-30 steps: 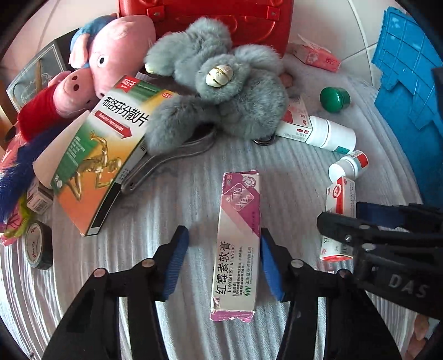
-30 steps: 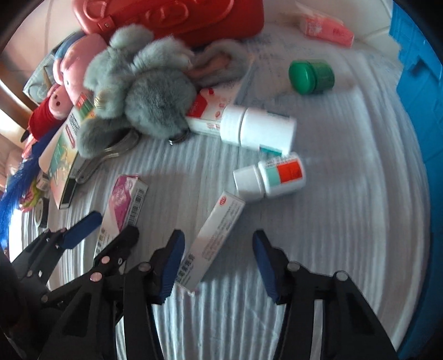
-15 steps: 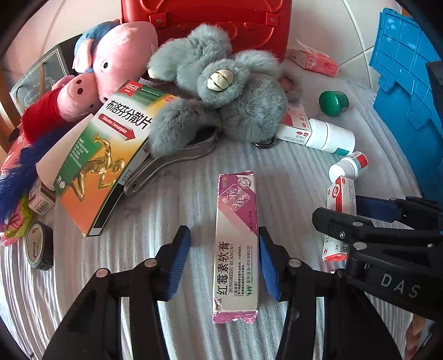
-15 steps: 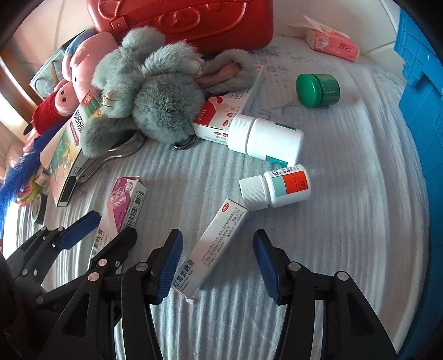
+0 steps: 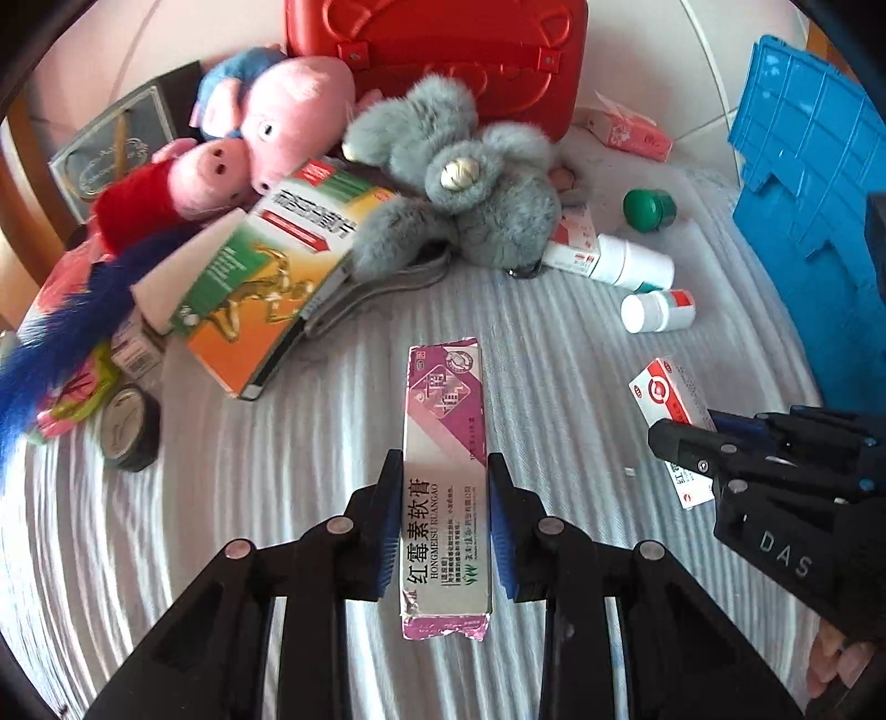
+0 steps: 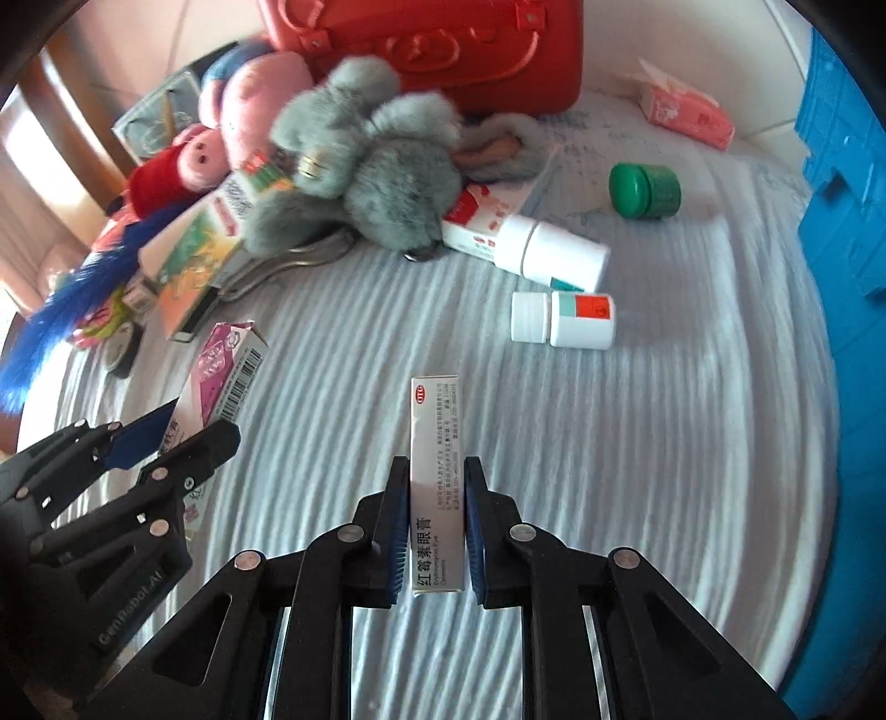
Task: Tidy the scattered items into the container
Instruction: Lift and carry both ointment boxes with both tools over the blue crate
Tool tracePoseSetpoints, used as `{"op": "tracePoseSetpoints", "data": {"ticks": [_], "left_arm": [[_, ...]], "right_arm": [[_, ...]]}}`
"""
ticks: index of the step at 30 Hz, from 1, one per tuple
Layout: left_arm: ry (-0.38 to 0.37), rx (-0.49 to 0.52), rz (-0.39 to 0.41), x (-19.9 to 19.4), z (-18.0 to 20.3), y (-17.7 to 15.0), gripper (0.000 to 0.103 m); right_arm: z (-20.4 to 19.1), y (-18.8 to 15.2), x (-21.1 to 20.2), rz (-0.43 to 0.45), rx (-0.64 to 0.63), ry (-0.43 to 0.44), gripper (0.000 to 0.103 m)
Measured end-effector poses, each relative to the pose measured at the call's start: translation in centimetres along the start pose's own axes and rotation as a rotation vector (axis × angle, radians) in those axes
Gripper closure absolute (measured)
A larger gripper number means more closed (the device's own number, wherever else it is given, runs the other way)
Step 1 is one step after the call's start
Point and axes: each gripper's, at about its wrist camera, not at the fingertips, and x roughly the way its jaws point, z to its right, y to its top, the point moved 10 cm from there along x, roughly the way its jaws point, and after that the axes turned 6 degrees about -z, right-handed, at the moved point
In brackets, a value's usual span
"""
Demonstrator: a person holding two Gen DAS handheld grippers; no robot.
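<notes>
On the striped bedspread (image 5: 277,498), both grippers, left (image 5: 444,520) and right (image 6: 433,531), having just closed, are clamping a purple box (image 5: 446,487) and a white box (image 6: 436,498), with the blue crate (image 5: 808,183) waiting for the carry.

**A:** How many soft toys are there?

**B:** Three: one grey fluffy toy (image 5: 476,194) and two pink pigs, a bigger pig (image 5: 293,111) and a smaller pig in red (image 5: 183,183).

**A:** And boxes?

**B:** Four medicine cartons: a purple carton (image 5: 446,443), a slim white carton (image 6: 436,471), a large green and orange carton (image 5: 260,288) and a red and white carton (image 6: 476,221). There is also one pink packet (image 6: 686,113).

**A:** Any bottles?

**B:** Two white ones, a larger bottle (image 6: 554,252) and a smaller bottle (image 6: 565,320). Then one each of these: a green jar (image 6: 645,190), a tape roll (image 5: 130,426), a red case (image 5: 443,50) and a blue crate (image 5: 803,166).
</notes>
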Motion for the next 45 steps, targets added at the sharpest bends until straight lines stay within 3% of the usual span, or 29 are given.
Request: {"op": "tracePoseSetpoints", "data": {"ticks": [12, 21, 27, 35, 45], "left_arm": [[0.080, -0.054, 0.164, -13.0, 0.7, -2.1, 0.075], [0.143, -0.083, 0.273, -21.2, 0.1, -4.6, 0.075], [0.116, -0.056, 0.358, -25.7, 0.2, -6.4, 0.075], [0.037, -0.038, 0.420, -29.4, 0.0, -9.8, 0.075], [-0.040, 0.054, 0.492, -33.4, 6.0, -9.6, 0.075]], "right_arm": [[-3.9, -0.3, -12.1, 0.213, -0.137, 0.061, 0.085], [-7.7, -2.7, -17.4, 0.298, -0.237, 0.116, 0.085], [-9.4, -4.9, -22.6, 0.392, -0.258, 0.067, 0.085], [-10.8, -8.7, -26.8, 0.432, -0.247, -0.030, 0.085], [-6.0, -10.7, -34.1, 0.546, -0.161, -0.142, 0.085]]}}
